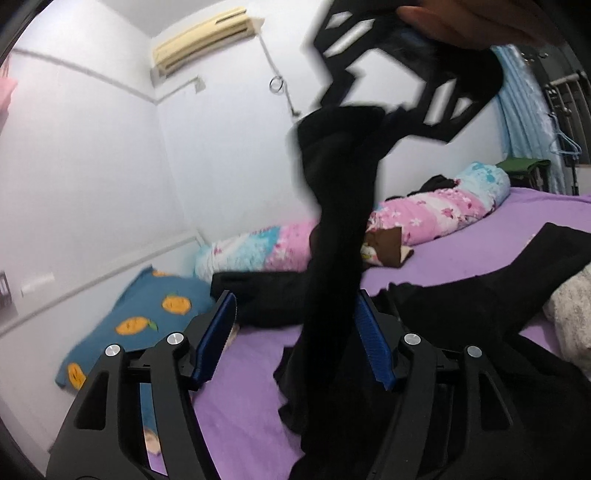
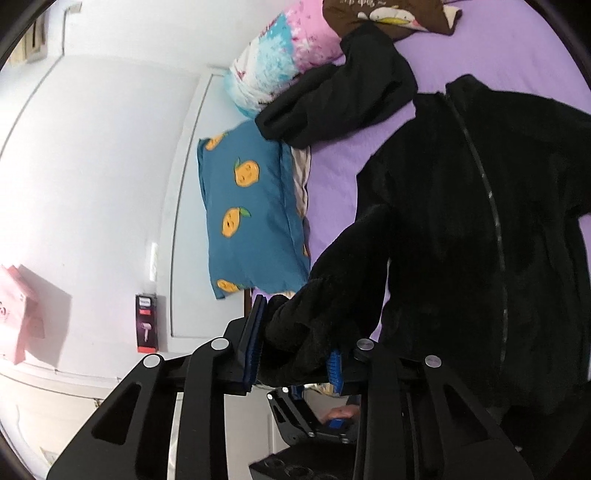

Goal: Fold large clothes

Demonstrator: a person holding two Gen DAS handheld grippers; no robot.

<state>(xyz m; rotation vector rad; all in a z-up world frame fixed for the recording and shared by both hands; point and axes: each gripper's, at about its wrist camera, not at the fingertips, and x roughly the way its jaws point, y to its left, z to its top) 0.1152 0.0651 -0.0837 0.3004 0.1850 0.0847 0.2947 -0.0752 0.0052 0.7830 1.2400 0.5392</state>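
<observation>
The step in hand looks like a handover of a sleeve on the black fleece jacket [image 2: 480, 221], which lies front-up on the purple bed [image 2: 517, 48] with its zip running ahead and to the right of the right gripper [image 2: 295, 343]. That gripper has its blue pads pressed onto the bunched cuff of the sleeve [image 2: 332, 295]; the jaws stand part-way in, kept apart only by the thick fleece between them.

The left gripper [image 1: 295, 332] has its jaws well apart. In its own view a dark strip of cloth hangs down through the gap between its pads, brushing the pad on the right, yet neither pad clamps it. The strip runs upward to the right gripper, which sits high and ahead of the left one with a hand [image 1: 480, 22] around it.

So the sleeve is lifted clear of the bed but not yet laid. Judging from this, the next move calls for carrying the cuff across the jacket's chest and lowering it flat, while the free left gripper takes a fresh hold, perhaps on the other sleeve [image 2: 332, 99] lying ahead, towards the floral quilt [image 2: 280, 55].
</observation>
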